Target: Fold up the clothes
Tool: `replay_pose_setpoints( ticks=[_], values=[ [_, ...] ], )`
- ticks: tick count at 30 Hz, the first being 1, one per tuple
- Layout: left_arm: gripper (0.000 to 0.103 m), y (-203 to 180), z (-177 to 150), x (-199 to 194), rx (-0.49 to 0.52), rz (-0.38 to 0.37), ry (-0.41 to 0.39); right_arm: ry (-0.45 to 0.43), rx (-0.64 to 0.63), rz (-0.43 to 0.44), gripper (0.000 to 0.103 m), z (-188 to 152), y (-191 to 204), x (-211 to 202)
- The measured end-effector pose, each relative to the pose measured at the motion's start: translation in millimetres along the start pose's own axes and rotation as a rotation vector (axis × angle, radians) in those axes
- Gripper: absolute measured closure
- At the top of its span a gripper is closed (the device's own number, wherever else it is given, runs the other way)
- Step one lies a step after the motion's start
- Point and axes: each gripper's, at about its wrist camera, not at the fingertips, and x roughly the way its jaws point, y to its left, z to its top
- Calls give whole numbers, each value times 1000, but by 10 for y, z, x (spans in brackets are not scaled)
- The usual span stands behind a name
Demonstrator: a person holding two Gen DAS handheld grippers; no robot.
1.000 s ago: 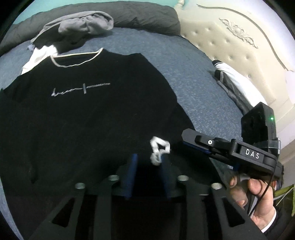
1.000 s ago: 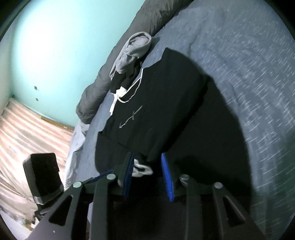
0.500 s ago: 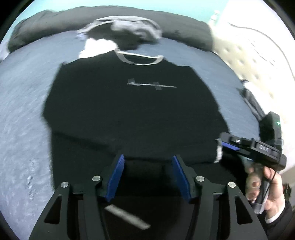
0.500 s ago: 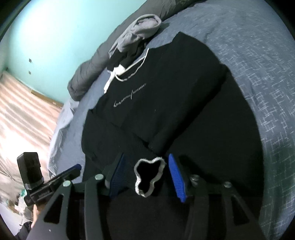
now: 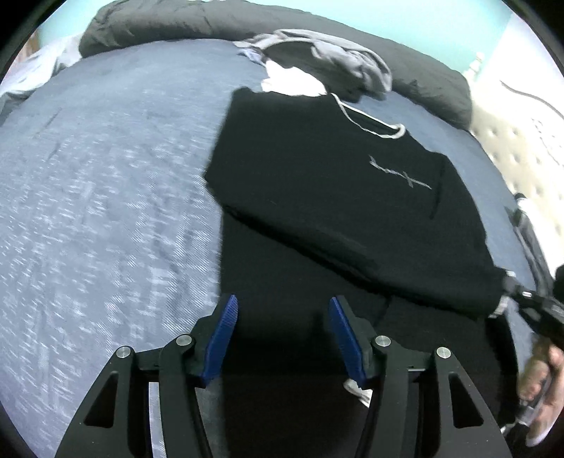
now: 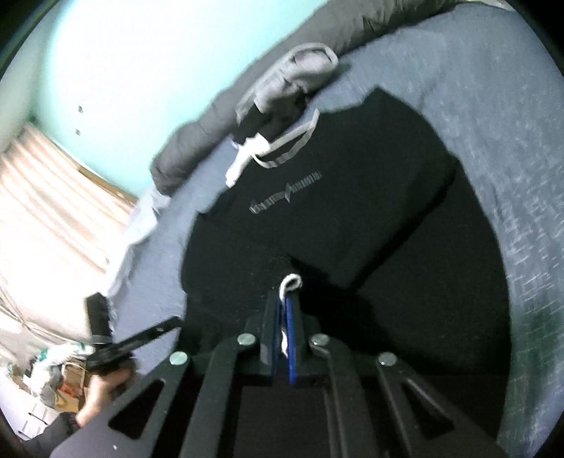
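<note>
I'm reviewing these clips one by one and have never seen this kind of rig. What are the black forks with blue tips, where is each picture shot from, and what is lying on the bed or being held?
There is no robot here. A person holds one hand-held gripper in each hand, and a fisheye camera on each looks forward along its two blue-padded fingers.

The left wrist view shows the left hand-held gripper with its jaws apart and nothing between them. The right wrist view shows the right hand-held gripper shut on a white-edged cuff.

That cuff belongs to the black sweatshirt, which lies spread on the blue-grey bedspread. A grey garment is bunched beyond its collar, in front of a dark bolster.

At the right edge of the left view you can see the person's right hand.
</note>
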Motion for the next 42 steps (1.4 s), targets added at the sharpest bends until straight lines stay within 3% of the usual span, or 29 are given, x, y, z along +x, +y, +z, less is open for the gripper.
replay_pose_setpoints(
  ticks=[8, 11, 21, 28, 33, 42],
  values=[
    [44, 142, 360, 129, 3, 77, -18, -187, -8, 75, 100, 148, 170, -617],
    [44, 127, 460, 166, 38, 98, -22, -232, 12, 38, 100, 178, 80, -767],
    [44, -118, 673, 375, 198, 129, 4, -191, 126, 18, 100, 85, -366, -707],
    [44, -157, 760, 421, 222, 109, 4, -271, 192, -44, 100, 109, -645, -873],
    [44, -160, 834, 434, 229, 117, 0, -260, 210, -44, 100, 129, -723, -842],
    [47, -393, 803, 646, 351, 132, 51, -257, 217, -30, 100, 131, -778, -843]
  ],
)
